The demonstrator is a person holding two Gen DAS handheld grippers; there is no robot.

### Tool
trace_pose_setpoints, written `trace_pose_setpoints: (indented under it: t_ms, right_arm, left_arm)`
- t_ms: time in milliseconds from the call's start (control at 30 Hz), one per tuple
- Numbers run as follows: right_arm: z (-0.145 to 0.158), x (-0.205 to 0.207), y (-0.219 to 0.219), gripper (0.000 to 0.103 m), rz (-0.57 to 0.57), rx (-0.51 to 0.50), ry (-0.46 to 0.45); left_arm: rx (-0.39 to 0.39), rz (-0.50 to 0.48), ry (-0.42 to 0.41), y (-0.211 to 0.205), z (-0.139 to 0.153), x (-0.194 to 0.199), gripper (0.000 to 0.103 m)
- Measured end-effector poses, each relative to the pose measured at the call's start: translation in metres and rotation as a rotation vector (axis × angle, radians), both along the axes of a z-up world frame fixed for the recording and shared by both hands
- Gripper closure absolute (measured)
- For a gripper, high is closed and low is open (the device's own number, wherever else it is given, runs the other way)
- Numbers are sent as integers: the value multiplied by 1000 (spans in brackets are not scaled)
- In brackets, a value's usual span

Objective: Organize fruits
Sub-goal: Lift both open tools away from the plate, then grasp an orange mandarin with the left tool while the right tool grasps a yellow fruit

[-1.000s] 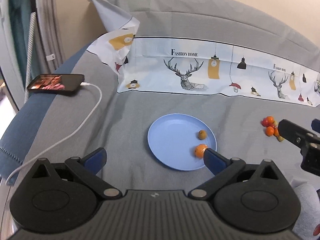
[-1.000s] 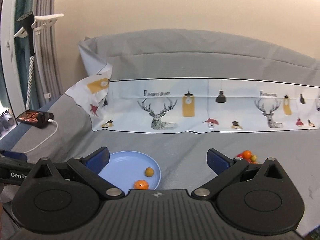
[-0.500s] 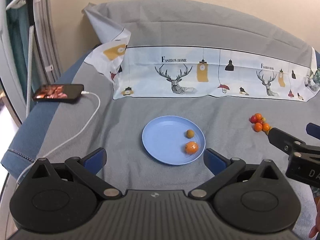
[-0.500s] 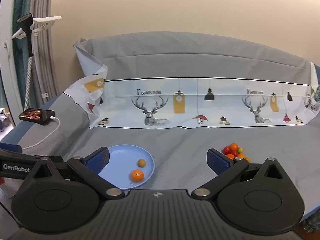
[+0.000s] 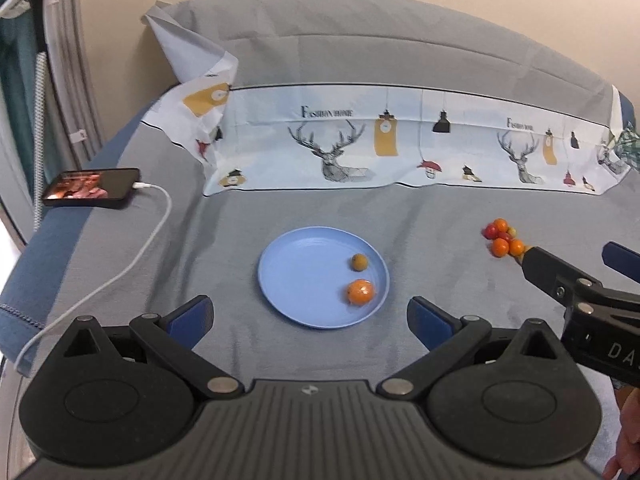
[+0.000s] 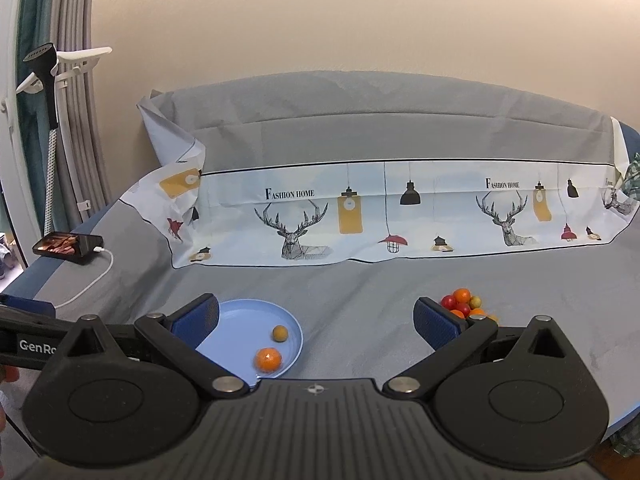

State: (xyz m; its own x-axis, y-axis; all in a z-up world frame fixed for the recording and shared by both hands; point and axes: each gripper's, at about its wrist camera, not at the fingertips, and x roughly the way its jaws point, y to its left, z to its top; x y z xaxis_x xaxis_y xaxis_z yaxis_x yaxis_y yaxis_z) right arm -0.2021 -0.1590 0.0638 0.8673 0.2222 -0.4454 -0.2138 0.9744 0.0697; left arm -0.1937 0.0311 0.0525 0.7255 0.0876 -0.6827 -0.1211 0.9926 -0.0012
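Note:
A blue plate lies on the grey cloth and holds an orange fruit and a small brown-yellow fruit. It also shows in the right wrist view with both fruits. A pile of small red, orange and yellow fruits lies to the right of the plate. My left gripper is open and empty, just before the plate. My right gripper is open and empty, between plate and pile; its finger reaches beside the pile.
A phone on a white cable lies at the left edge of the cloth. A printed deer cloth covers the back, with a raised grey cushion behind it. A steamer stand is at the far left.
Both grippers have pulled back and up from the plate. The plate and fruit pile appear farther off. Both stay open and empty.

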Motion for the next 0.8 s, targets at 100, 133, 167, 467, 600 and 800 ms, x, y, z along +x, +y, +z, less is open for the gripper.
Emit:
trace_pose_setpoints:
  t_ms: [100, 133, 167, 467, 600, 800]
  right_arm:
    - [-2, 5, -3, 0, -4, 1, -2]
    - [-4, 8, -5, 0, -8, 2, -3]
    - [-5, 10, -6, 0, -12, 5, -3]
    - [-22, 39, -29, 0, -90, 22, 20]
    - [-30, 55, -43, 0, -127, 24, 35]
    - [-55, 91, -78, 0, -239, 18, 99]
  left_arm:
    - [1, -4, -9, -4, -3, 7, 0]
    - [9, -10, -16, -6, -4, 10, 0]
    - [18, -12, -23, -9, -5, 12, 0]
    - [-5, -47, -24, -30, -10, 51, 0]
    - [9, -69, -24, -44, -14, 75, 0]
    - [32, -137, 19, -72, -27, 118, 0]
